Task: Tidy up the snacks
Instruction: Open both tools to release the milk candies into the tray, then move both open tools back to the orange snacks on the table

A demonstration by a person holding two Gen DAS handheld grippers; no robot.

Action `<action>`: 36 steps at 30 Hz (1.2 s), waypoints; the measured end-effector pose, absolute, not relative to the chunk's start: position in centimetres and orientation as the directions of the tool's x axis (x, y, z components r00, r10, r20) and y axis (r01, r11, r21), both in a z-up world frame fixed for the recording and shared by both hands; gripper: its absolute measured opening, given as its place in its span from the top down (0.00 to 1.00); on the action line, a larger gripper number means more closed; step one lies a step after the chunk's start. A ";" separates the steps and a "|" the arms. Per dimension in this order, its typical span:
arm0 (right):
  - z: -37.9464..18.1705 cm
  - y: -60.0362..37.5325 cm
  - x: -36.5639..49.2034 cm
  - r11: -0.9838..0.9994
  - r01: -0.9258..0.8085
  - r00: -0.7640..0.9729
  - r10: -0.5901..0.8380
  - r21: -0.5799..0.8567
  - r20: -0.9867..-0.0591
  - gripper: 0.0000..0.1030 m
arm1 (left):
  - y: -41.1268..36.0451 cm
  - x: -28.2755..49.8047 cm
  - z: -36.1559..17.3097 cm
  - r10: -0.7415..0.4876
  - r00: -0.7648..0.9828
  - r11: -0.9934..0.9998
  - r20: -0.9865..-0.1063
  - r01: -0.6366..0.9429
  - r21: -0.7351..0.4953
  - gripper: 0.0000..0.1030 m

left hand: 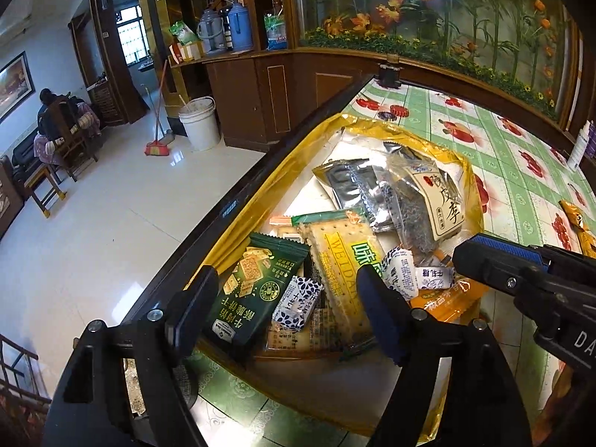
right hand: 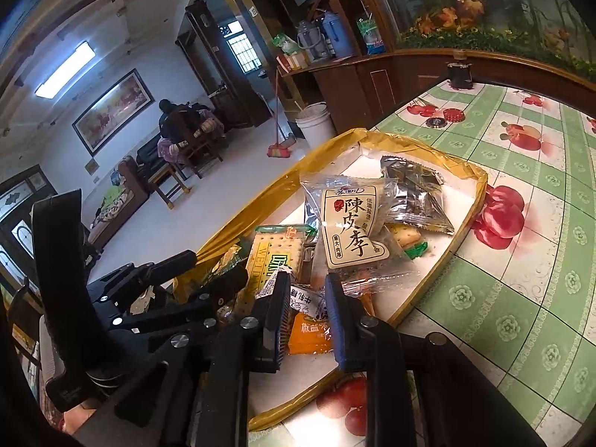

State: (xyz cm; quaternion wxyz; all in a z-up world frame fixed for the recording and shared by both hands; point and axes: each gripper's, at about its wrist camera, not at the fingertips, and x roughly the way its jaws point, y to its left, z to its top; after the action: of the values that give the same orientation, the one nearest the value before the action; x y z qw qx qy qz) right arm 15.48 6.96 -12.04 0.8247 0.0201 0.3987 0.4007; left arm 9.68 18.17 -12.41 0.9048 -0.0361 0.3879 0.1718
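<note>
A yellow-rimmed tray [left hand: 260, 193] on the table holds several snacks. Among them are a green cracker packet [left hand: 253, 290], a yellow cracker pack [left hand: 342, 260], a plum packet [left hand: 443, 201] and an orange packet [left hand: 443, 298]. My left gripper [left hand: 287, 305] hangs open and wide over the tray's near end. The green packet, a blue-and-white candy [left hand: 298, 301] and the yellow pack lie below its gap. My right gripper [right hand: 309, 313] stands slightly open over another blue-and-white candy [right hand: 309, 300] and the orange packet [right hand: 309, 335]. No pad visibly presses on anything. Its tip [left hand: 460, 259] shows at the right in the left wrist view.
The green-checked tablecloth with fruit prints [right hand: 521, 260] stretches right of the tray. The table's dark edge [left hand: 223, 216] runs along the left above a white tiled floor. A dark jar [left hand: 389, 72] stands at the far end and a white bottle [left hand: 579, 149] at the right. A person [left hand: 56, 115] sits far off.
</note>
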 end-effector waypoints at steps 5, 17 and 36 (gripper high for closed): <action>-11.7 5.9 15.3 0.682 -0.635 0.371 0.681 0.363 -0.632 0.75 | 17.5 9.6 -12.0 0.285 0.646 0.941 -0.708 -0.330 0.078 0.25; -11.8 0.8 15.1 0.729 -0.573 0.428 0.656 0.375 -0.622 0.62 | 15.5 9.7 -11.2 0.247 0.660 0.954 -0.709 -0.293 0.060 0.25; -12.5 -25.8 21.5 0.943 -0.025 0.749 0.237 0.331 -0.619 0.34 | 4.6 11.2 -12.2 0.054 0.630 0.998 -0.774 -0.042 0.036 0.26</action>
State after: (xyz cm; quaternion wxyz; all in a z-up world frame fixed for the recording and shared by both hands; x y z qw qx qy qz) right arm 21.48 -25.83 -12.46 0.9226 0.1527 0.3470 0.0712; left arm 11.19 4.57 -12.19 0.9029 0.0070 0.4290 0.0268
